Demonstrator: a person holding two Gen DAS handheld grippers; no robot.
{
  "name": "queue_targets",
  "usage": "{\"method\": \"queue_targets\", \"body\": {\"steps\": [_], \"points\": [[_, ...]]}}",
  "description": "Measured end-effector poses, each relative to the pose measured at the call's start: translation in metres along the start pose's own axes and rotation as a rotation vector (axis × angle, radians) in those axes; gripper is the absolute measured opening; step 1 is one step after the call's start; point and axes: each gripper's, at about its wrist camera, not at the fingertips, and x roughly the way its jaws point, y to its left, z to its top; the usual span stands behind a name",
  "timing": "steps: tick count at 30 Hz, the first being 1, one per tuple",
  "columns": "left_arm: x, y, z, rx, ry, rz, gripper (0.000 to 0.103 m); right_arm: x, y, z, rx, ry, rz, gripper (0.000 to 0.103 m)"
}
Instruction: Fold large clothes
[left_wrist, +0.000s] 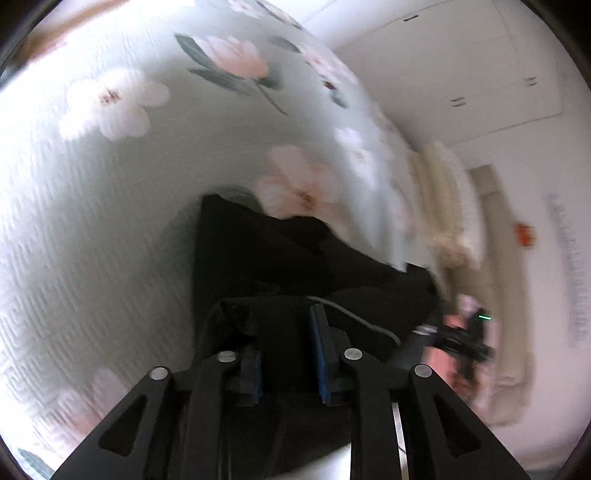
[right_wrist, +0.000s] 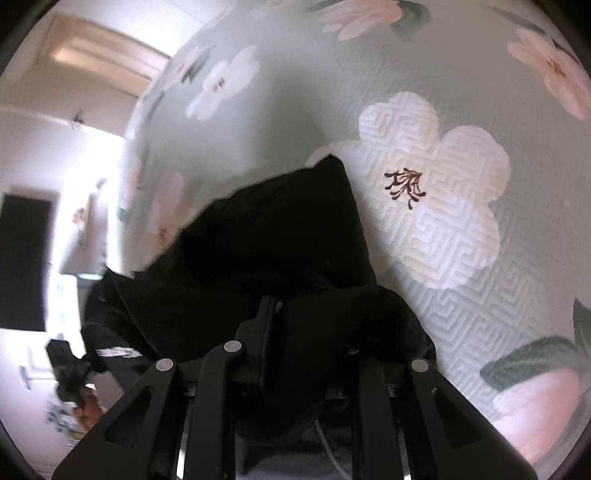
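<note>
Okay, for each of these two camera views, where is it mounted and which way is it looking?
Left wrist: on the left gripper, looking down its fingers at the black garment on the floral bedspread; the other hand shows at right.
Right wrist: on the right gripper, angled down at the same garment; a hand lower left.
Shared: garment, bedspread.

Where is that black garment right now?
The black garment lies bunched on the floral bedspread, in both wrist views directly ahead of each tool.
</note>
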Motion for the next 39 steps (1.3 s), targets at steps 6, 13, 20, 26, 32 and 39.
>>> {"method": "queue_targets", "body": {"steps": [6, 13, 20, 26, 32, 39], "points": [[-0.081, 0.028, 0.001, -0.077, -0.157, -0.117, 0.076, -0.053, -0.01, -0.005, 0.105, 0.004, 0.228, 0.058], [-0.063, 0.002, -0.025, 0.091, -0.123, 0.207, 0.077, -0.079, 0.039, -0.022, -0.261, -0.103, -0.07, 0.068], [0.013, -0.006, -0.004, 0.173, -0.096, 0.28, 0.077, -0.031, 0.053, -0.022, -0.608, -0.102, -0.332, 0.076], [0.046, 0.014, 0.025, 0.13, -0.028, 0.163, 0.077, 0.017, 0.032, 0.018, -0.612, -0.074, -0.34, 0.077], [0.057, 0.016, 0.038, 0.15, -0.001, 0.071, 0.077, 0.035, 0.023, 0.028, -0.584, -0.069, -0.248, 0.053], [0.058, -0.015, 0.035, 0.197, -0.127, 0.214, 0.014, 0.011, 0.041, 0.002, -0.624, -0.193, -0.345, 0.02]]}}
